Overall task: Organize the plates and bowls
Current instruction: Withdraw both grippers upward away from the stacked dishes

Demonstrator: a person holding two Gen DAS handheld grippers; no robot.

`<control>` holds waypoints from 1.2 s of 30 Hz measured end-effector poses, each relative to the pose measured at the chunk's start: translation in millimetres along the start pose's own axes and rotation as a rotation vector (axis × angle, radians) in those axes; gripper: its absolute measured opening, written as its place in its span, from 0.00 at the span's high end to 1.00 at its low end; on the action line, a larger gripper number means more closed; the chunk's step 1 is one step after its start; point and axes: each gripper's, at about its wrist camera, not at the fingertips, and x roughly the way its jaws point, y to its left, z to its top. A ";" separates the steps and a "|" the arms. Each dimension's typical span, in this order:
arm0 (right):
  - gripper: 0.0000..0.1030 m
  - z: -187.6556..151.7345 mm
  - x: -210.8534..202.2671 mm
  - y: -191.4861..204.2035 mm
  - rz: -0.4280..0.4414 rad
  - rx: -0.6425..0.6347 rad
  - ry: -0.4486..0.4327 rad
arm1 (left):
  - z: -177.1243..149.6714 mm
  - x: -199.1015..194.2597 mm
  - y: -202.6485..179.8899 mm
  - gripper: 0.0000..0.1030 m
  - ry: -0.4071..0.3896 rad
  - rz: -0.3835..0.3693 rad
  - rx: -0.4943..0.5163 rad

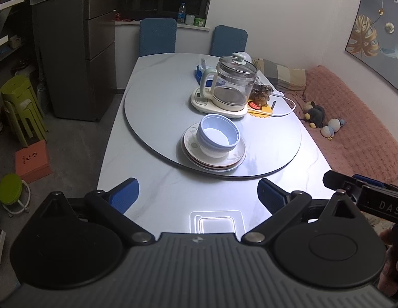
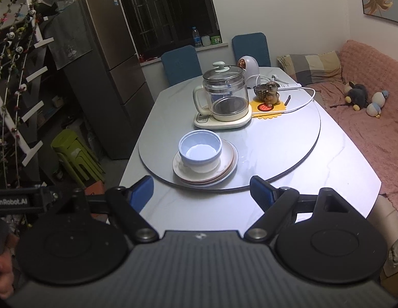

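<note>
Nested bowls (image 1: 216, 131), pale blue on top of white, sit on a stack of plates (image 1: 236, 157) on the near part of the round turntable (image 1: 152, 107). In the right wrist view the same bowls (image 2: 200, 147) and plates (image 2: 228, 164) lie just beyond the fingers. My left gripper (image 1: 199, 193) is open over the table's near edge, short of the stack, with nothing between its blue pads. My right gripper (image 2: 202, 190) is also open and empty, a little short of the plates.
A glass kettle (image 1: 232, 84) on its base, a dog figurine (image 1: 261, 93) and a white cable stand behind the stack. Two blue chairs (image 1: 157, 37) are at the far side, a fridge (image 1: 70, 51) and green stools (image 1: 21, 105) on the left, a pink sofa (image 1: 352, 118) on the right.
</note>
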 end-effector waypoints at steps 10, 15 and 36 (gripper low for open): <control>0.19 -7.2 2.2 8.8 0.006 -0.005 -0.044 | 6.7 -6.8 5.8 0.03 -0.019 -0.010 0.020; 0.19 -11.4 4.3 12.9 -0.008 0.003 -0.045 | 5.7 -3.4 10.4 0.03 -0.012 -0.005 0.027; 0.19 -14.4 6.9 16.5 -0.028 -0.016 -0.047 | 6.9 11.7 8.9 0.03 -0.022 -0.021 0.054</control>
